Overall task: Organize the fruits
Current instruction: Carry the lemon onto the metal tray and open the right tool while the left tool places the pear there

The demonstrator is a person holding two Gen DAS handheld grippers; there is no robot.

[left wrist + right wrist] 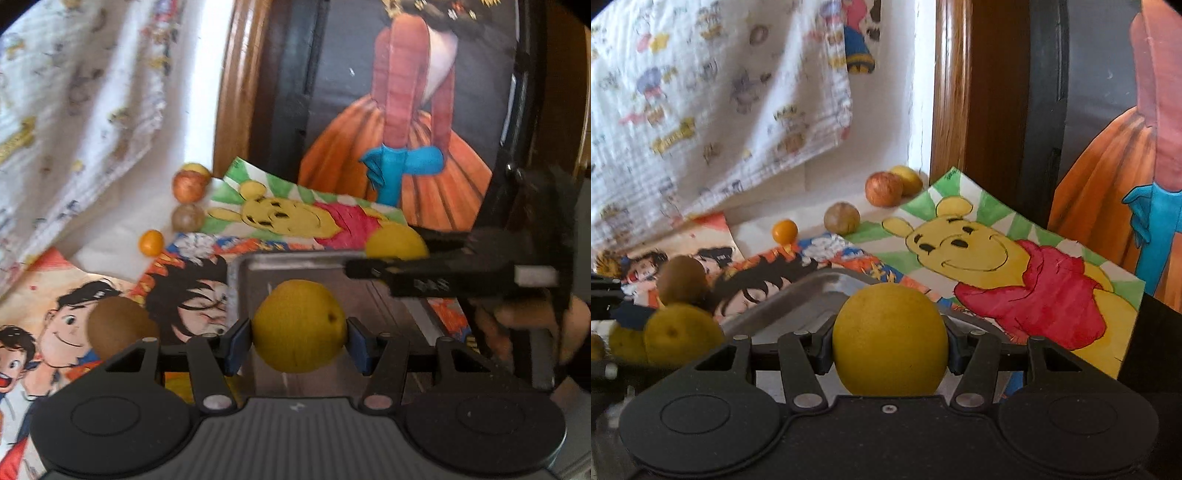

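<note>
My left gripper [299,345] is shut on a yellow pear-like fruit [299,325], held over the near end of a metal tray [295,264]. My right gripper [890,350] is shut on a smooth round yellow fruit [890,338] above the same tray [812,291]. In the left wrist view the right gripper [402,253] comes in from the right with its yellow fruit [397,242] over the tray's far corner. In the right wrist view the left gripper's pear [679,334] shows blurred at the left. A brown kiwi [122,326] lies left of the tray.
Cartoon drawings [1015,280] cover the surface under the tray. Behind them lie a small orange fruit [784,229], a brown round fruit [842,218], a reddish apple [884,188] and a yellow fruit [907,179]. A patterned cloth [701,110] hangs left; a wooden frame [960,92] stands behind.
</note>
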